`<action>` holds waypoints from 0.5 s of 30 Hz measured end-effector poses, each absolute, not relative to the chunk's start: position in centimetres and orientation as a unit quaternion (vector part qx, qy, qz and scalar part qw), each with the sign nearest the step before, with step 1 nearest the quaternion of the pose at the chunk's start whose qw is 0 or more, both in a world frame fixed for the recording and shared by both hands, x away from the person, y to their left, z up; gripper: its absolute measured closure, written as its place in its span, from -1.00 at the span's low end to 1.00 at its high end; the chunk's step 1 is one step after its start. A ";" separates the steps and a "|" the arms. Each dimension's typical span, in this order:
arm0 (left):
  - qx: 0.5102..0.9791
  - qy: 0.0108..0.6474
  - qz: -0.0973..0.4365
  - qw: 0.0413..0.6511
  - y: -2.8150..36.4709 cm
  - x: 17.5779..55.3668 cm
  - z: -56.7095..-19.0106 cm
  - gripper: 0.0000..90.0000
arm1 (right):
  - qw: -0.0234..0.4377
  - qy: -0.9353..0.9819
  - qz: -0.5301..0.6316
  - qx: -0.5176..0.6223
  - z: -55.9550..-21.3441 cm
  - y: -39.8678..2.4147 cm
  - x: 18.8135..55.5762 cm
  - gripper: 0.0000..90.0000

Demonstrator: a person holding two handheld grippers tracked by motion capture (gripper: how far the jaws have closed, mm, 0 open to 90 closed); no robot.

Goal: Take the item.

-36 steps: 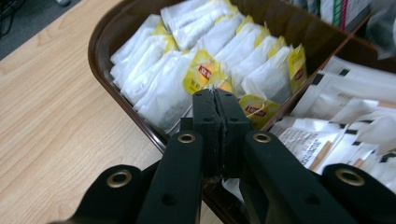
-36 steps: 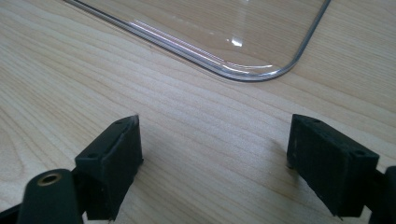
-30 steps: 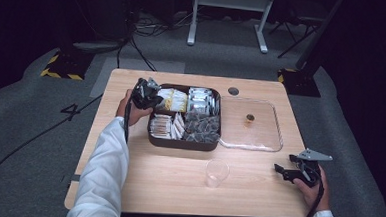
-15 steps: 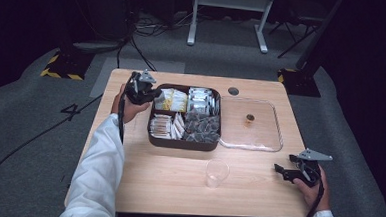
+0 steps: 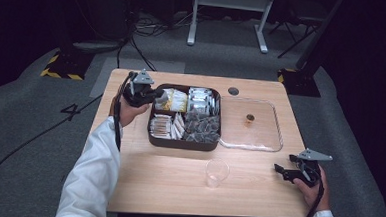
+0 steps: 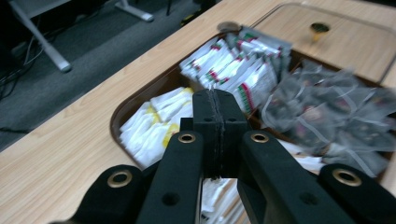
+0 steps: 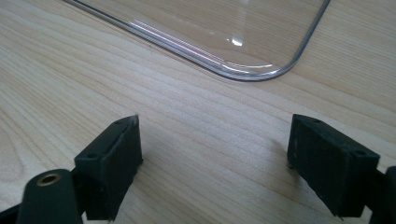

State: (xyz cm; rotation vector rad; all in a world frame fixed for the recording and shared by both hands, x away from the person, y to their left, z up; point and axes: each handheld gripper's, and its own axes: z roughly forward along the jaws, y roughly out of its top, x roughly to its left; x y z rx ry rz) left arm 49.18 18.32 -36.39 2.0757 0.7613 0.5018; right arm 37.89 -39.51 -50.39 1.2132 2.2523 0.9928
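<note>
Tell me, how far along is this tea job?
Done: the clear lid lies off the tray, beside it. In hand: the left tongs are shut above the yellow-marked packets; whether they pinch one I cannot tell. Left: the cup looks empty; the right tongs wait open.

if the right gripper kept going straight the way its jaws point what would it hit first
Most likely the clear plastic lid lying flat on the table. The right gripper has open jaws with bare wood between them, and the lid's rounded corner lies just ahead, though depth is hard to judge.
</note>
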 end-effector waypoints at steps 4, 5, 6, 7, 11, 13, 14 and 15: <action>0.831 0.290 0.192 0.433 17.8 48.1 -35.9 0.98 | 0.197 0.805 0.355 0.433 -50.4 -39.5 37.9 -0.60; 0.831 0.290 0.192 0.433 17.8 48.1 -35.9 0.98 | 0.197 0.805 0.355 0.434 -50.4 -39.5 37.9 -0.60; 0.832 0.284 0.189 0.438 17.5 47.6 -35.7 0.98 | 0.198 0.805 0.355 0.433 -50.4 -39.5 37.9 -0.60; 0.832 0.284 0.189 0.438 17.5 47.6 -35.7 0.98 | 0.198 0.805 0.355 0.433 -50.4 -39.5 37.9 -0.60; 0.837 0.266 0.183 0.441 16.6 46.5 -35.2 0.98 | 0.197 0.805 0.355 0.434 -50.4 -39.5 37.9 -0.60; 0.838 0.262 0.179 0.443 16.4 46.2 -35.2 0.98 | 0.197 0.804 0.355 0.434 -50.4 -39.5 37.9 -0.60; 0.839 0.257 0.180 0.444 16.2 46.0 -35.1 0.98 | 0.197 0.804 0.355 0.434 -50.4 -39.5 37.9 -0.60; 0.842 0.249 0.173 0.445 15.8 45.6 -34.9 0.98 | 0.197 0.805 0.355 0.434 -50.4 -39.5 37.9 -0.60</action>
